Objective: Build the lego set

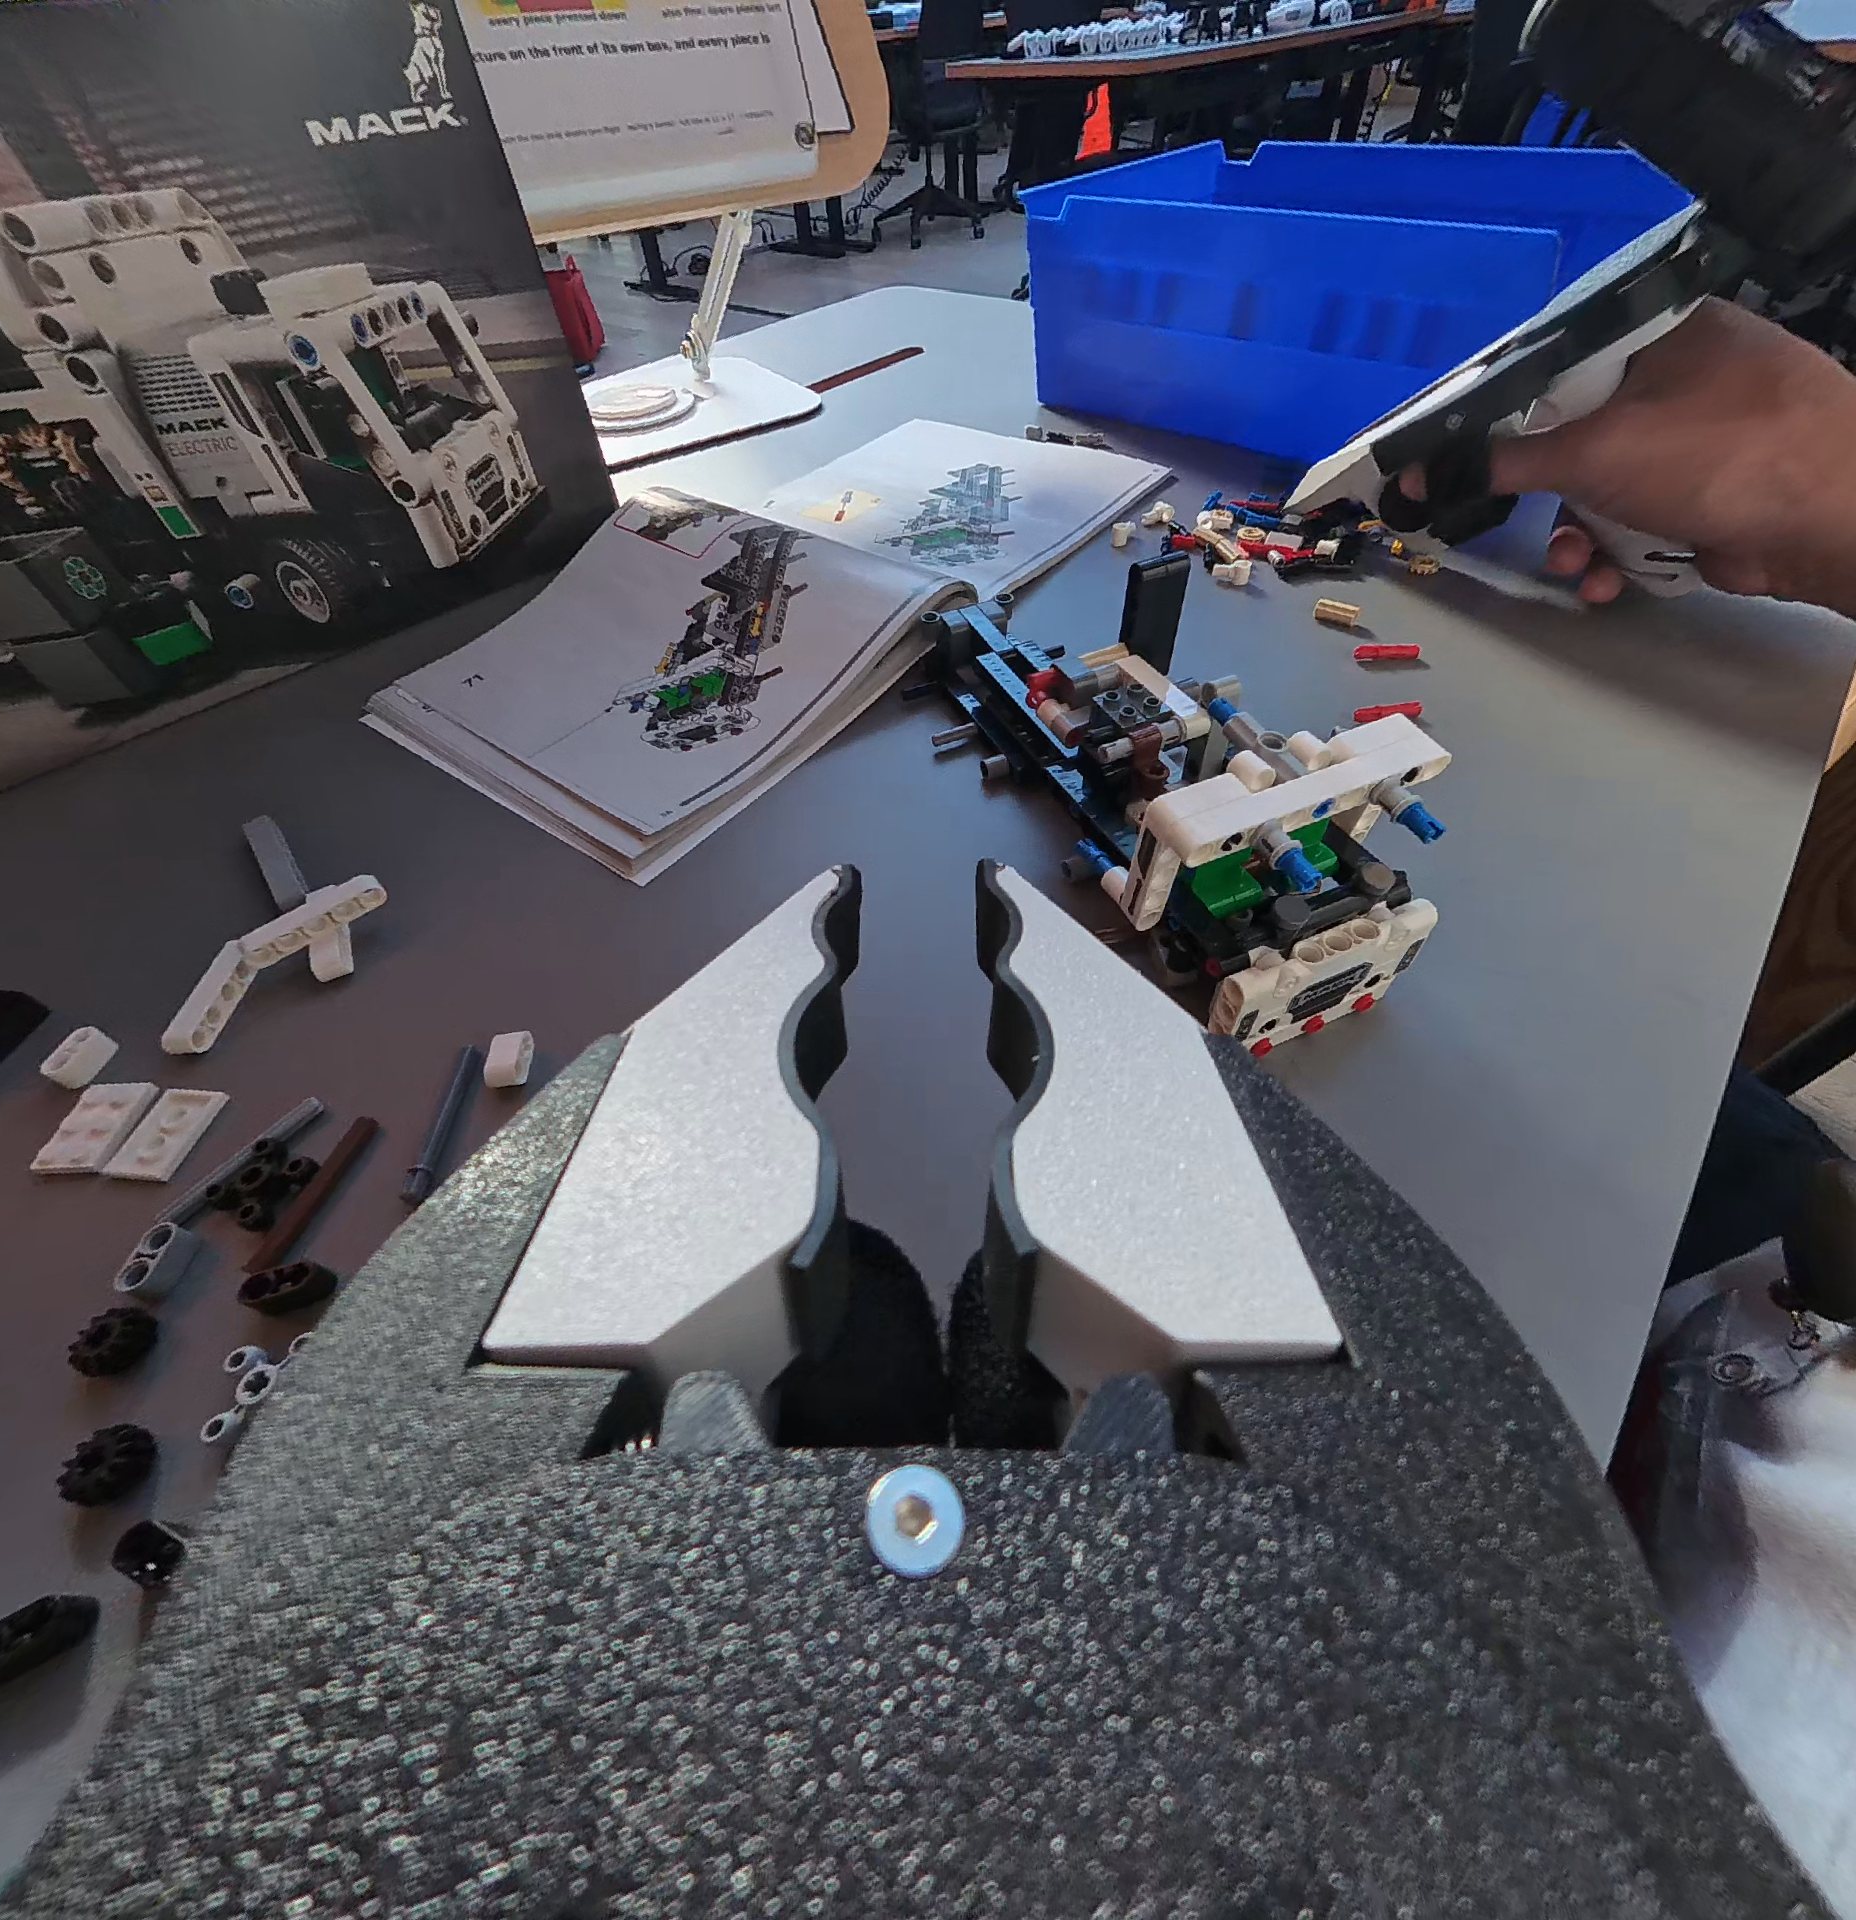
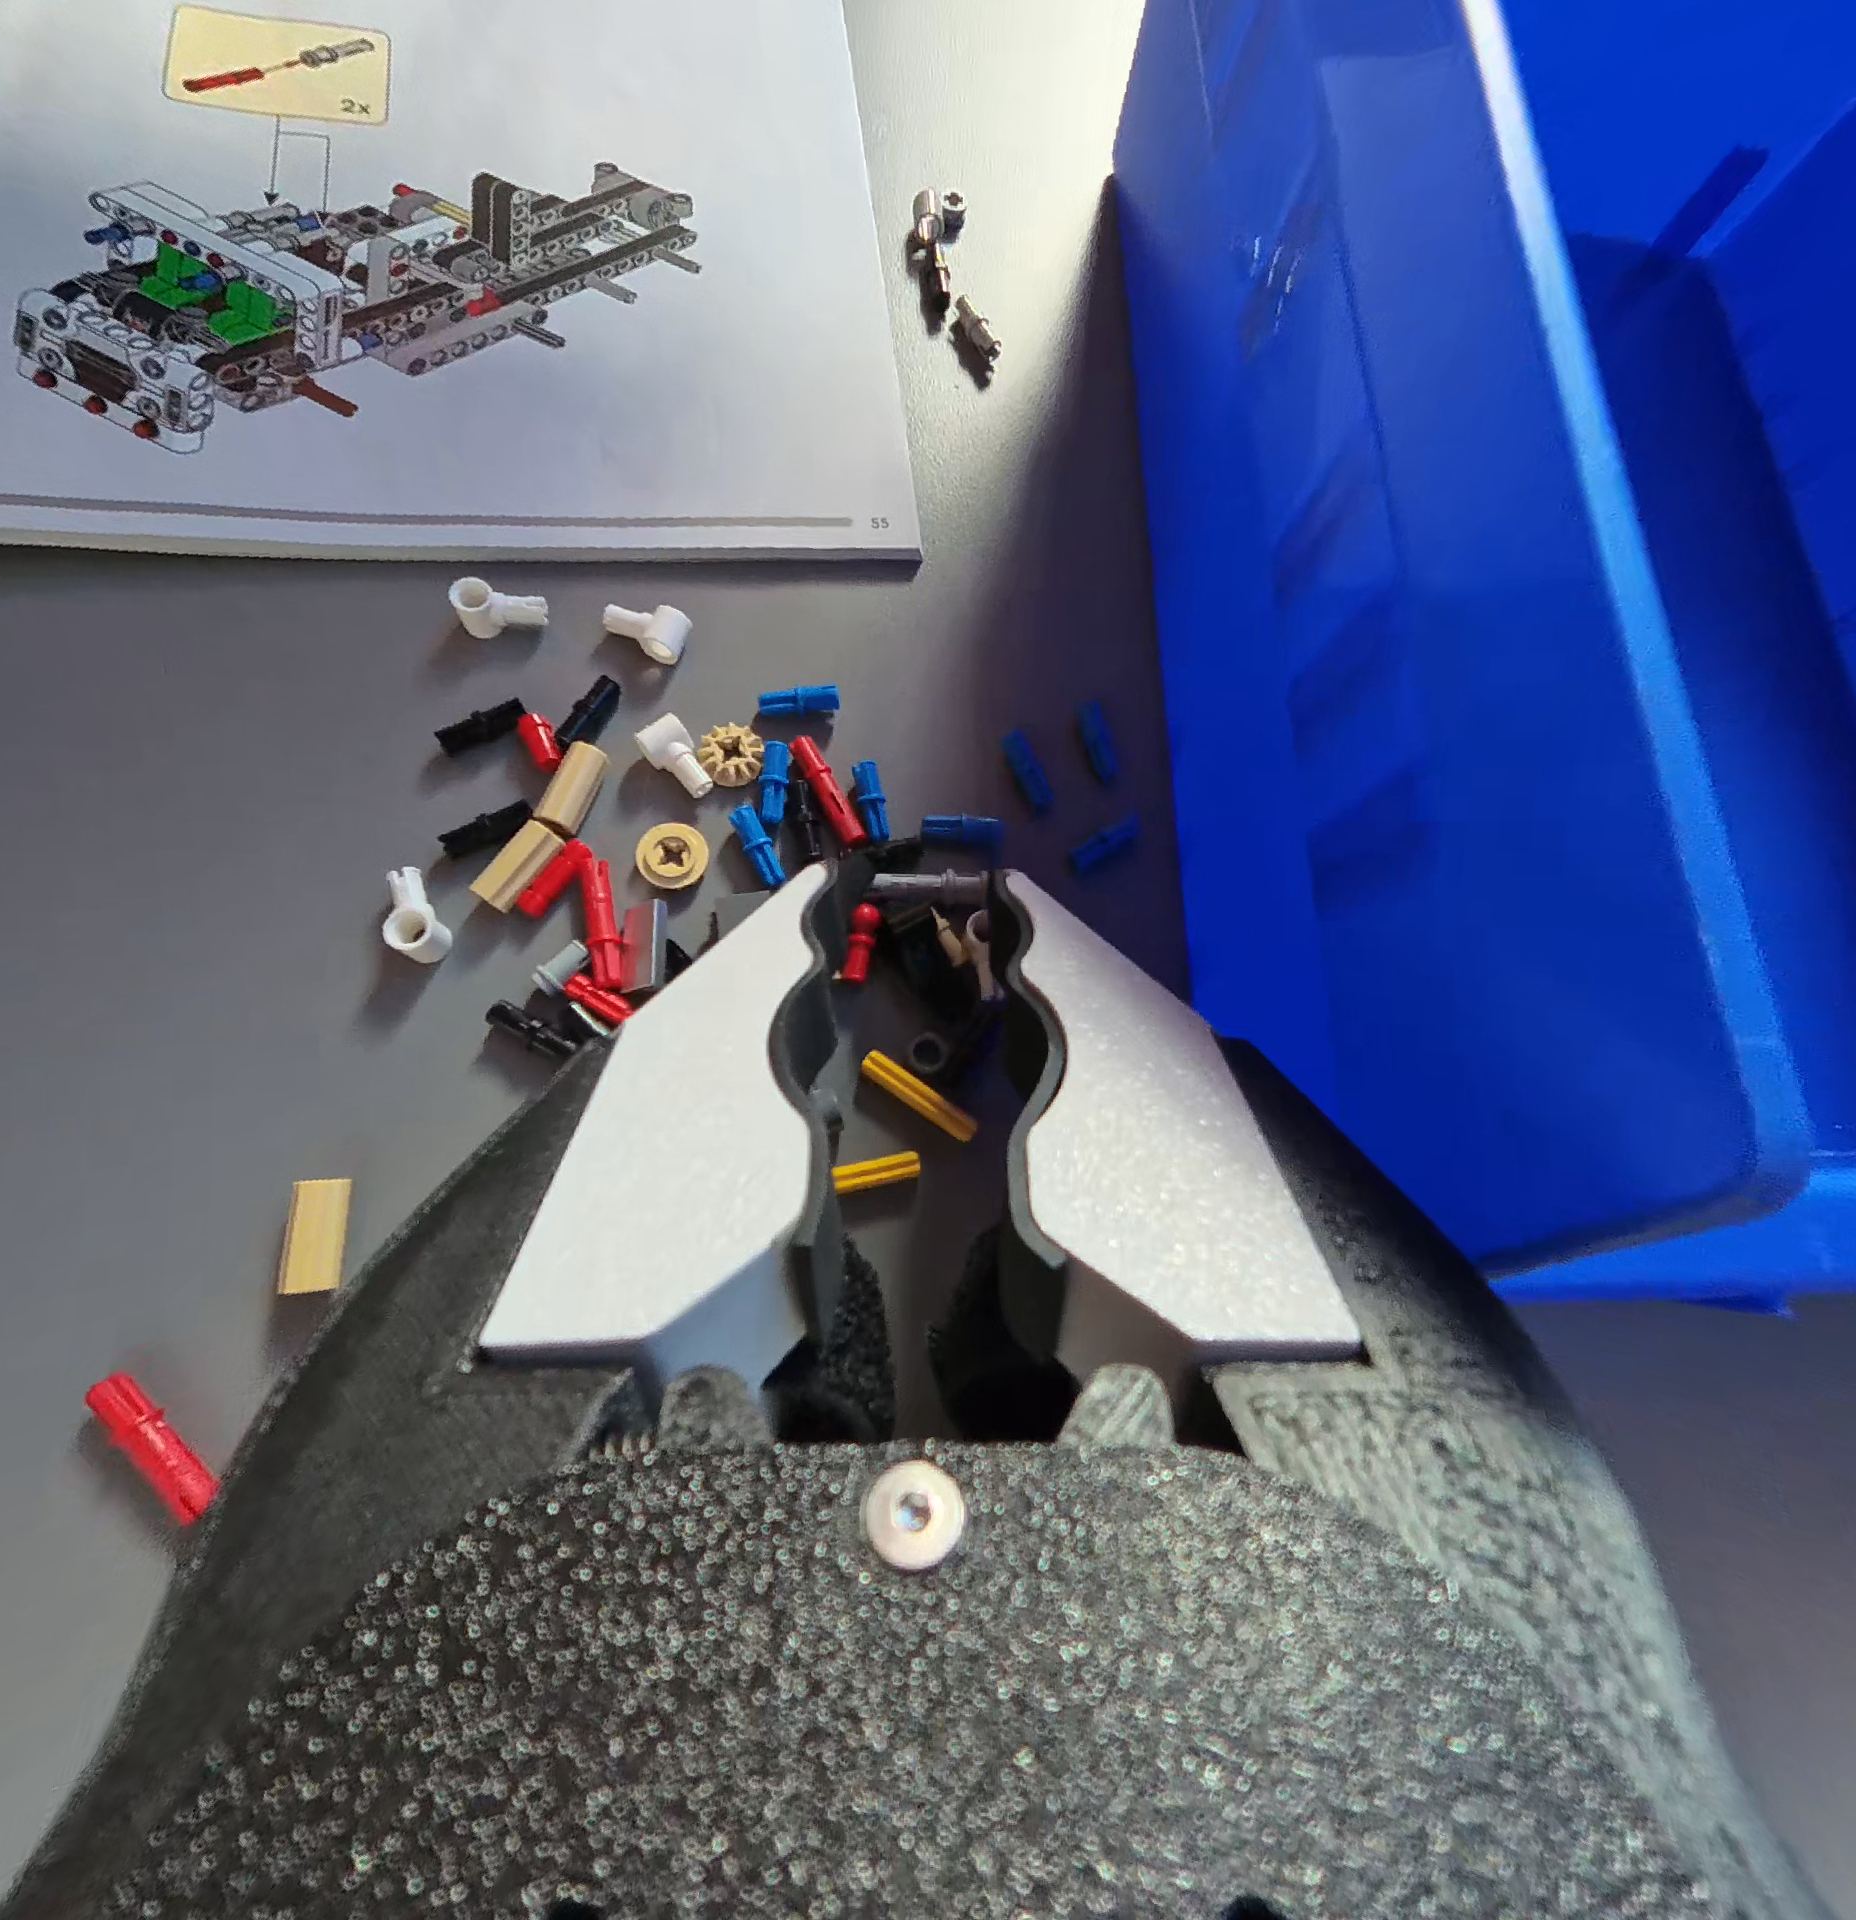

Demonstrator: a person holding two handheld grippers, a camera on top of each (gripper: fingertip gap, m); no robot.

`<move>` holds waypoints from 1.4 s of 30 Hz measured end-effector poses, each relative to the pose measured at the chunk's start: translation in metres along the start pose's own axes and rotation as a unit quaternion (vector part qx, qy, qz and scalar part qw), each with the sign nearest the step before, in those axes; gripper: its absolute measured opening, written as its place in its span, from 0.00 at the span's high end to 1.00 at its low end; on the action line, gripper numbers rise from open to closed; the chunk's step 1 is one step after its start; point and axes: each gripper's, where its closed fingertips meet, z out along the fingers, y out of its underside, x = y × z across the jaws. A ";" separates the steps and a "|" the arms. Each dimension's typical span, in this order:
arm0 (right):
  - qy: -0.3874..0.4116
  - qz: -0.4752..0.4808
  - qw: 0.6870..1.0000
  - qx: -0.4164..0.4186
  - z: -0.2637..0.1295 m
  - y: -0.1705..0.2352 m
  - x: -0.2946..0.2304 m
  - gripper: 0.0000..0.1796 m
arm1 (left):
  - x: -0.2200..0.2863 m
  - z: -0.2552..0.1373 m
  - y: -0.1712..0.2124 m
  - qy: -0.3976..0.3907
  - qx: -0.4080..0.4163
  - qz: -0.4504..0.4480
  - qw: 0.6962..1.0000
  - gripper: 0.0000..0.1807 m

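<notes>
Two grippers, fingers apart, empty: left gripper [image 1: 919, 883] above tabletop [image 1: 1578, 831] near half-built truck chassis [image 1: 1215, 810]; right gripper [image 2: 916, 883] over scattered pins [image 2: 695, 831] beside blue bin [image 2: 1475, 727].

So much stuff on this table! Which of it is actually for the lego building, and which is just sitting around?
For the build:
- half-built truck chassis
- open instruction booklet
- pile of small pins and connectors
- loose white and black parts
- set box
- right hand-held gripper, open over the pile
- left hand-held gripper, open, empty

Just lying about:
- blue bin
- stand holding a printed sheet
</notes>
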 end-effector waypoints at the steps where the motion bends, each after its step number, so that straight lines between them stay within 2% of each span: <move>1: 0.008 -0.009 1.000 0.001 0.000 0.000 0.001 0.87 | 0.000 0.000 0.000 0.000 0.001 -0.001 1.000 0.89; 9: 0.021 -0.037 0.999 0.020 -0.005 -0.008 -0.001 0.88 | -0.001 -0.001 -0.001 -0.001 0.006 -0.001 1.000 0.89; 13: 0.000 -0.049 0.997 0.055 -0.026 -0.020 -0.010 0.88 | 0.000 -0.001 -0.001 -0.002 0.005 0.002 1.000 0.89; 15: -0.044 -0.068 0.994 0.074 -0.045 -0.025 -0.029 0.88 | 0.000 -0.001 -0.001 -0.002 0.005 0.004 1.000 0.89; 17: -0.129 -0.097 0.983 0.084 -0.068 -0.020 -0.064 0.88 | 0.001 0.000 -0.001 -0.001 0.004 0.005 1.000 0.89; 20: -0.274 -0.161 0.947 0.047 -0.101 0.019 -0.127 0.88 | 0.001 -0.001 -0.001 -0.001 0.006 0.008 1.000 0.89; 24: -0.338 -0.218 0.915 0.030 -0.125 0.057 -0.164 0.88 | 0.002 -0.001 -0.002 -0.004 0.008 0.013 1.000 0.88; 28: -0.366 -0.226 0.902 0.039 -0.130 0.067 -0.185 0.88 | 0.002 -0.001 -0.001 -0.007 0.006 0.018 1.000 0.86; 35: -0.357 -0.273 0.892 0.045 -0.120 0.070 -0.198 0.89 | 0.004 0.004 0.004 -0.009 -0.015 0.028 0.999 0.79; 37: -0.355 -0.279 0.890 0.061 -0.122 0.067 -0.198 0.86 | 0.004 0.004 0.005 -0.011 -0.018 0.032 0.999 0.79; 42: -0.370 -0.239 0.894 0.086 -0.135 0.057 -0.190 0.86 | 0.002 0.004 0.005 -0.026 -0.018 0.039 0.999 0.80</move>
